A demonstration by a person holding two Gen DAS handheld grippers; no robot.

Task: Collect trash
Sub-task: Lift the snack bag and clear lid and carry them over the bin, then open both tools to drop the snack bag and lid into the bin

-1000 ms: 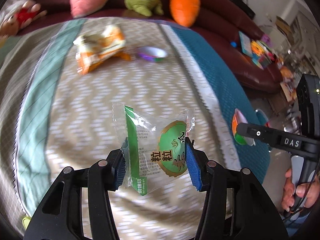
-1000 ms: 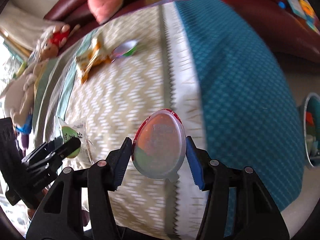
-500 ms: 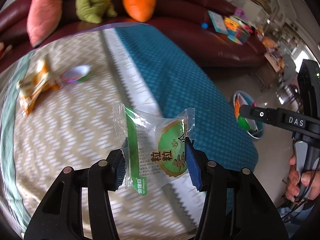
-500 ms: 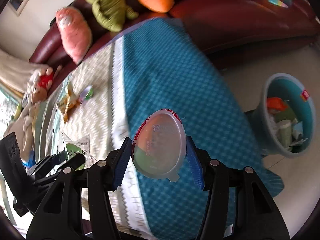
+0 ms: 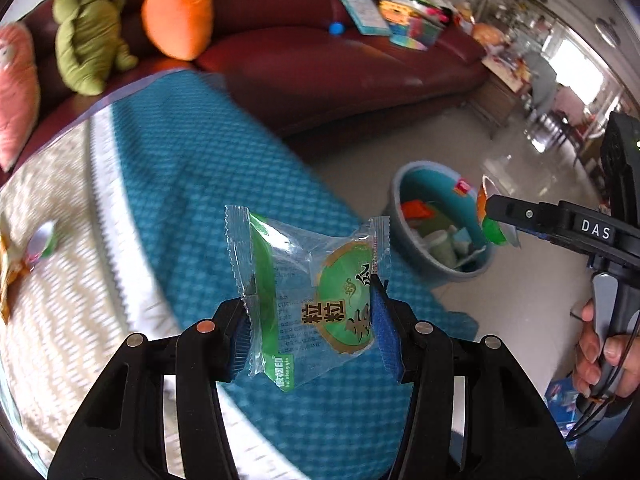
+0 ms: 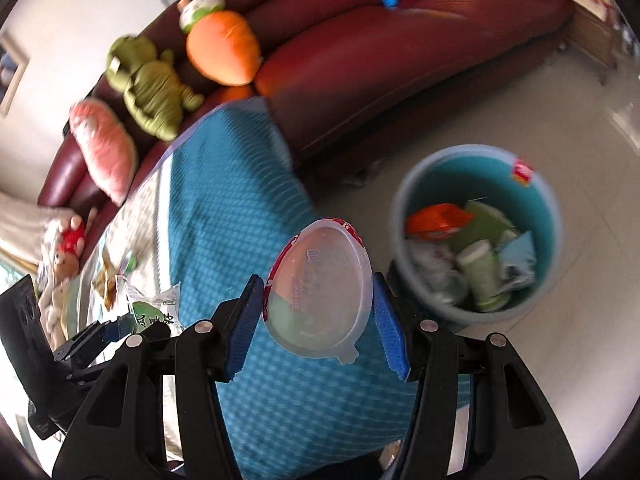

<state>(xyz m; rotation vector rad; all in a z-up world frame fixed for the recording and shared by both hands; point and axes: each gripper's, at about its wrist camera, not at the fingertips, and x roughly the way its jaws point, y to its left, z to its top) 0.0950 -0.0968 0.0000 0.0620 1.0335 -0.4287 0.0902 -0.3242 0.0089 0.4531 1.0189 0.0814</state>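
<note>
Both pairs of jaws are closed on trash. Between the blue pads of the left gripper [image 5: 310, 322] sits a clear snack wrapper [image 5: 308, 292] with green print and a round green label, pinched at its two sides and standing up above the fingertips. Pressed between the pads of the right gripper [image 6: 318, 312] is an egg-shaped plastic lid [image 6: 320, 288], translucent with a red rim along its upper left edge, its small tab pointing down toward the right finger.

Ahead of the right jaws and off to the right stands a grey bin [image 6: 400, 216] with a teal inside, set on the pale tiled floor [image 6: 520, 92]; an orange packet [image 6: 436, 218], a green cup [image 6: 484, 276] and other scraps lie in it. From the left wrist the same bin [image 5: 394, 220] is ahead and to the right of the jaws, and the right gripper [image 5: 496, 220] reaches over its right rim with the lid [image 5: 490, 220] seen edge-on.

Below both jaws lies a teal patterned cloth [image 5: 192, 184], with a beige zigzag cloth [image 5: 60, 280] to the left. Far left of the left jaws an orange wrapper [image 5: 8, 276] and a small foil lid [image 5: 42, 240] lie on the beige part. Beyond is a dark red sofa [image 6: 400, 40] bearing an orange carrot plush [image 6: 222, 50], a green plush [image 6: 150, 88] and a pink cushion [image 6: 104, 148]
</note>
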